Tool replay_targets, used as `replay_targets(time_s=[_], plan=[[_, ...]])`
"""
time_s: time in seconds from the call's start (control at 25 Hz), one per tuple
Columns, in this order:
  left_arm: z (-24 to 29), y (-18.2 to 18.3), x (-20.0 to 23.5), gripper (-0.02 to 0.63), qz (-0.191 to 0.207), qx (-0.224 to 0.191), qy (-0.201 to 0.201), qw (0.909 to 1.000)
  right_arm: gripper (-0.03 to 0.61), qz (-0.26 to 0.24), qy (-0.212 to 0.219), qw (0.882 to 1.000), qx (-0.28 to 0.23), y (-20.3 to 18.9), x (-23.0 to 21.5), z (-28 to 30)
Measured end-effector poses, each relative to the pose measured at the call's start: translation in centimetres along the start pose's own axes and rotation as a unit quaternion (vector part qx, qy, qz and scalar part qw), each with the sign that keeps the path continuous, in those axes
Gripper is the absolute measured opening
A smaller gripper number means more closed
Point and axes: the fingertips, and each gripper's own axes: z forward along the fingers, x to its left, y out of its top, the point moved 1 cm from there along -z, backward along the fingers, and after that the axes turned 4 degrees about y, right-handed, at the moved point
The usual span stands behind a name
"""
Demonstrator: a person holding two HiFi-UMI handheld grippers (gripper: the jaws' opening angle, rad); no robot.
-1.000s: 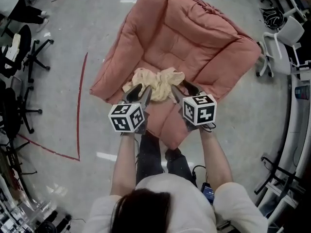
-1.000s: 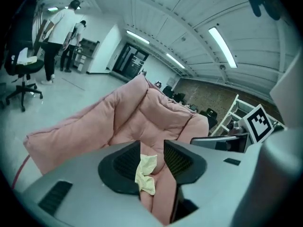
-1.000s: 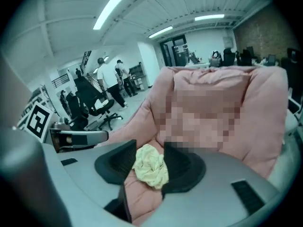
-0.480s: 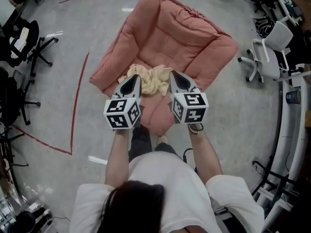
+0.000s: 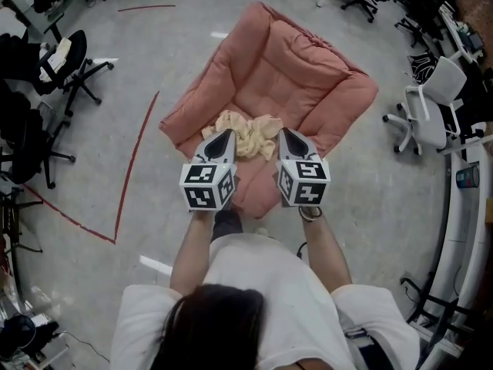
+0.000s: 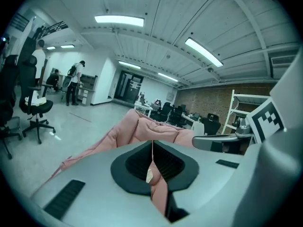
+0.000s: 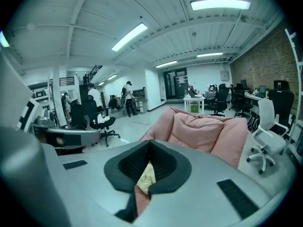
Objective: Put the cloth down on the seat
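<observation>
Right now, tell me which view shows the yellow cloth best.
Head view: the whole cloth lies crumpled on the pink seat. The right gripper view shows only a small patch of it; the left gripper view, barely a speck.

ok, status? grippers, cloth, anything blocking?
Left gripper shut, empty; right gripper shut, empty. Yellow cloth lying crumpled on the pink cushion seat, not held. Nothing in the way.

The left gripper (image 5: 225,133) and right gripper (image 5: 286,132) hide the front edge of the pink seat (image 5: 285,75). They also cover the corners of the cloth (image 5: 248,132) nearest that edge.
</observation>
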Motion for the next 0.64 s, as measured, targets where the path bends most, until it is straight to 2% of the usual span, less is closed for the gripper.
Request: replay_targets(time_s=[0.36, 0.64], plan=[[-3.1, -1.3, 0.0, 0.032, 0.009, 0.012, 0.0, 0.9999, 0.028, -0.012, 0.023, 1.0, 0.003, -1.2, 3.6, -1.0], [-3.8, -2.0, -1.4, 0.032, 0.01, 0.008, 0.003, 0.9999, 0.028, -0.015, 0.029, 0.999, 0.006, -2.0, 3.4, -2.2]])
